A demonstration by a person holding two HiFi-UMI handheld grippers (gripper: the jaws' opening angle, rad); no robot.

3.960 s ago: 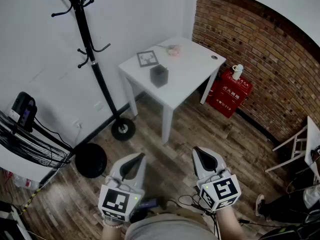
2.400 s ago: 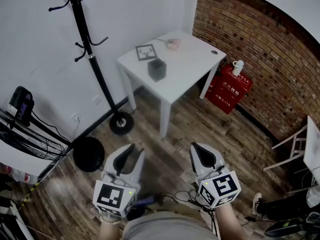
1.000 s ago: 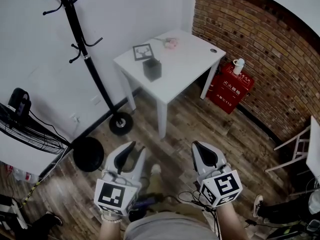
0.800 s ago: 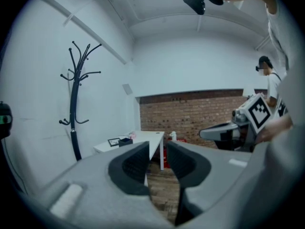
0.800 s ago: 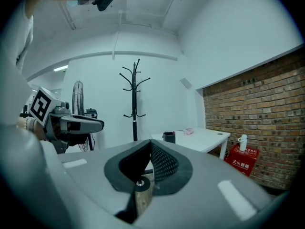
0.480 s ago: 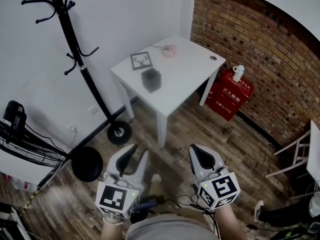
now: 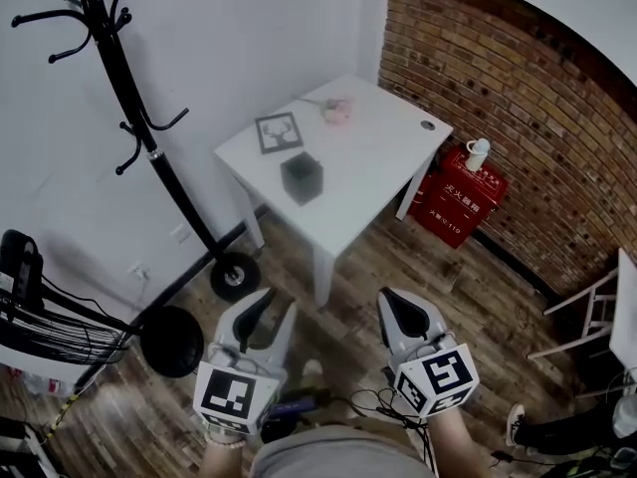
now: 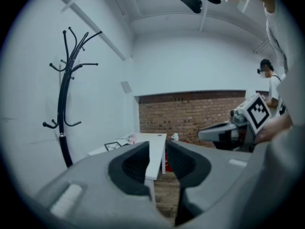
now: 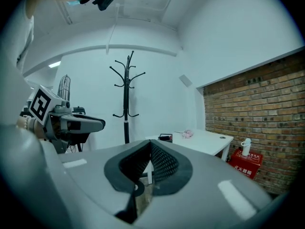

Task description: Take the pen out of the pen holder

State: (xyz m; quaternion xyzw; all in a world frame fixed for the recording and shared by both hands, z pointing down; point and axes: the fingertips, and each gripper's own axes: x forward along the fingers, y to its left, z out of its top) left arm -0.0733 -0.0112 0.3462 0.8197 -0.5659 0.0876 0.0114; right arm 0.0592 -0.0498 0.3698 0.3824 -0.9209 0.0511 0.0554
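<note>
White table (image 7: 383, 152) with black pen holder (image 7: 302, 177) sits nearer than a second ago. Left gripper (image 7: 279, 303) jaws apart, nothing between; right gripper (image 7: 392, 299) jaws together. Red box (image 7: 458, 205) beside table: white Chinese lettering, illegible.

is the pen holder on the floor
No, the black pen holder stands on the white table, beside the picture frame.

Colours were: white square bench (image 7: 378, 147) | black cube-shaped pen holder (image 7: 302, 177) | red-brown brick wall (image 7: 518, 98), pale mortar lines | red metal box (image 7: 460, 207) | brown wood-plank floor (image 7: 468, 297) | black metal coat stand (image 7: 129, 98)
</note>
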